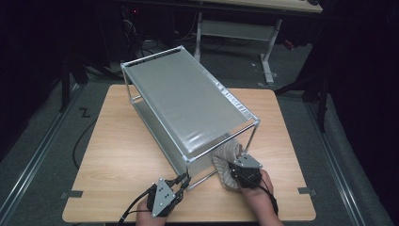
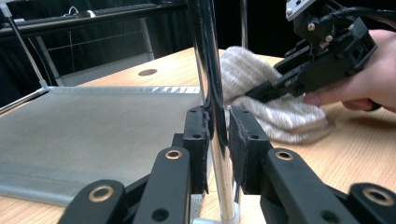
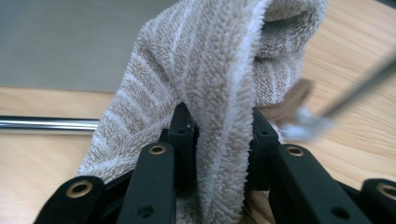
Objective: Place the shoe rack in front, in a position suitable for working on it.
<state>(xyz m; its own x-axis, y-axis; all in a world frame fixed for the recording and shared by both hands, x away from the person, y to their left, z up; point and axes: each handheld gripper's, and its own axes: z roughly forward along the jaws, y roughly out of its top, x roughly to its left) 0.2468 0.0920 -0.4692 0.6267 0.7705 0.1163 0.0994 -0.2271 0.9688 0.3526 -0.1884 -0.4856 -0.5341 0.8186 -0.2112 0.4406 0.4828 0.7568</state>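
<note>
We see a striped beige towel [image 3: 219,93] pinched in a fold between the fingers of the right gripper [image 1: 234,170], which are closed on it. In the right gripper view the fold rises straight up from the fingers and curls over at the top. In the high view the towel [image 1: 227,157] lies just ahead of those fingers, its long axis running away from the person, with its far end tucked under the near corner of a metal rack [image 1: 188,101].

The left gripper [image 1: 181,182] has its fingers shut on the rack's near chrome corner post [image 2: 212,93], which stands upright between them. Both hands come in low from the near edge of the desk [image 1: 117,155], wrists almost resting on it.

The rack stretches diagonally away from the fingers. Beside the left gripper there is open desk; beyond the right gripper, a narrower strip runs to the desk's edge.
</note>
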